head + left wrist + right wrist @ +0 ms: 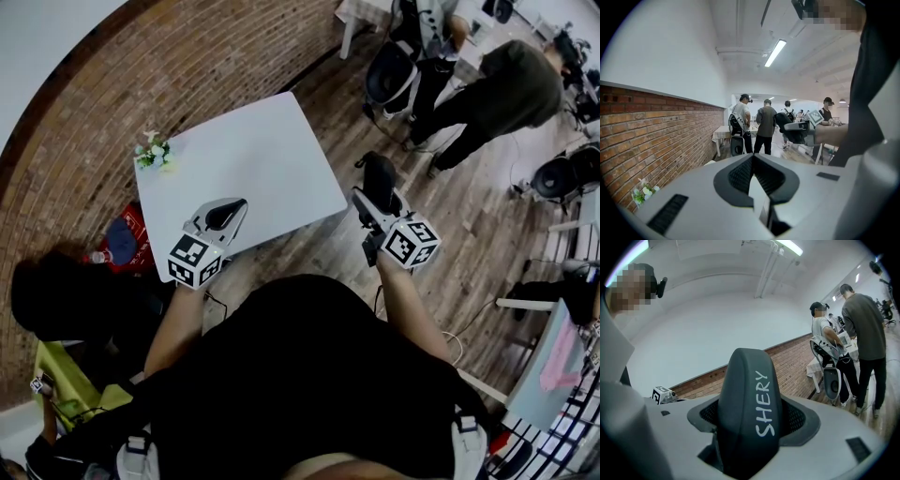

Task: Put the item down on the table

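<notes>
My right gripper (377, 199) is shut on a dark grey rounded case (380, 178) with "SHERY" written in white on it (765, 401). It hangs over the wooden floor, just right of the near right corner of the white square table (267, 141). The case stands upright between the jaws and fills the middle of the right gripper view. My left gripper (225, 217) hovers above the table's near edge with its jaws pressed together and nothing in them (753, 164). Each gripper shows small in the other's view: the right gripper (801, 131), the left gripper (663, 394).
A small pot of white flowers (155, 153) stands at the table's far left corner. A red bag (127, 239) lies on the floor left of the table. A brick wall runs behind. People (506, 89) and an office chair (389, 70) are at the far right.
</notes>
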The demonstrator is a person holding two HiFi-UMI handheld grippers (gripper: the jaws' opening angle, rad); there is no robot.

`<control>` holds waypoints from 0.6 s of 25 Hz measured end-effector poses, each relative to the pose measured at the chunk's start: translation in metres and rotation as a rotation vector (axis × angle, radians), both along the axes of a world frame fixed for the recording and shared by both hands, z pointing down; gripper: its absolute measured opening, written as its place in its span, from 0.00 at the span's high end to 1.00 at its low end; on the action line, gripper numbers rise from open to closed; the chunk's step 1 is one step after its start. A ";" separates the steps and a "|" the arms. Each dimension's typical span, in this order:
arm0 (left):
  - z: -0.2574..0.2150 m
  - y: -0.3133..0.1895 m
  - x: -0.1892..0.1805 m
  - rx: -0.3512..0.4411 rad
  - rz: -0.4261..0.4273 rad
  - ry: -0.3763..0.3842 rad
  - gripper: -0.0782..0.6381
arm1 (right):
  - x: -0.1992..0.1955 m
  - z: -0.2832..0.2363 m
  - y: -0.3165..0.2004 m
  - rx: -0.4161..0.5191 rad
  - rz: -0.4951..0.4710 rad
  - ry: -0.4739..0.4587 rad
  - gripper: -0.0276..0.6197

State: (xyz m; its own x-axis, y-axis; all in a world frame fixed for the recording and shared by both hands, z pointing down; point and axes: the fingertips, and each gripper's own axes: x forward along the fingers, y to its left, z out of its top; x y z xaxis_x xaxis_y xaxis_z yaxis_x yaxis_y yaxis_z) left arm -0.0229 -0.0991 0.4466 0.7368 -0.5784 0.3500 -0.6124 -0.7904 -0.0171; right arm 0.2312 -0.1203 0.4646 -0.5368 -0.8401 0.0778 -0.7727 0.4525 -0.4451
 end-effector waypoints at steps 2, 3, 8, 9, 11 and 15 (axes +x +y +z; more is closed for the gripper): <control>0.002 -0.003 0.001 -0.003 -0.006 0.000 0.88 | 0.001 0.002 -0.004 -0.004 -0.004 -0.001 0.42; 0.003 -0.004 0.001 -0.004 -0.009 0.000 0.88 | 0.001 0.004 -0.005 -0.007 -0.007 -0.002 0.42; 0.003 -0.011 0.003 -0.003 -0.022 0.005 0.88 | 0.001 0.006 -0.010 -0.010 -0.019 0.001 0.42; 0.004 -0.011 0.003 -0.005 -0.025 0.008 0.88 | 0.000 0.007 -0.011 -0.009 -0.021 0.003 0.42; 0.007 -0.011 0.004 -0.010 -0.025 0.011 0.88 | -0.001 0.009 -0.012 -0.011 -0.025 0.004 0.42; 0.009 -0.010 0.014 -0.015 -0.016 0.009 0.88 | 0.004 0.010 -0.013 -0.013 -0.030 0.006 0.42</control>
State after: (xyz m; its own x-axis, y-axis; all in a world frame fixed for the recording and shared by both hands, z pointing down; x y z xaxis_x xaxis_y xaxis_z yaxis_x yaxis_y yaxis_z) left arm -0.0090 -0.1086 0.4555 0.7307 -0.5847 0.3524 -0.6249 -0.7807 0.0003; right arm 0.2350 -0.1330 0.4741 -0.5613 -0.8225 0.0917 -0.7613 0.4698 -0.4469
